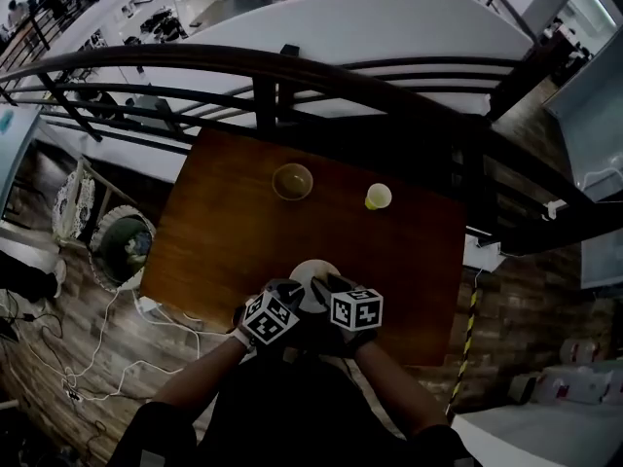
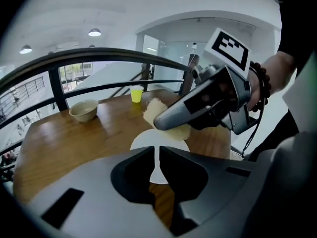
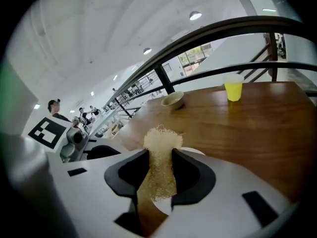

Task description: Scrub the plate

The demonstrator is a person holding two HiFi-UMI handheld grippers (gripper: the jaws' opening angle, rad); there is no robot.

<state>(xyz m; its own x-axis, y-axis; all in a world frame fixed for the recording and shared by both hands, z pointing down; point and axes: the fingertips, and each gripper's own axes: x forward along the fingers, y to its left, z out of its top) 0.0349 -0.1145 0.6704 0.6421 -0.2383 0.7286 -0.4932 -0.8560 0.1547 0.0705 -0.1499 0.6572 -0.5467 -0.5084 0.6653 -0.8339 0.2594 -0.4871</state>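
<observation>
The white plate [image 1: 311, 271] lies at the table's [image 1: 224, 222] near edge. It looks thin, stiff and light (likely to skate on wood), so its near rim is the hold, and the left gripper [image 2: 158, 153] is nipped shut there. The right gripper [image 3: 159, 157] pinches a soft fibrous scrub pad [image 3: 159, 138]. No writing is readable, only square markers [image 1: 356, 308].

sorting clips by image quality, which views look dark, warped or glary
Head view: dim, the table shadowed on its right, the rail bowed by the lens. Left gripper view: dark corners, bright washed-out ceiling, pale sheen on the table, plate sharp. Right gripper view: dark corners, green cast at the left edge, sponge crisp.
</observation>
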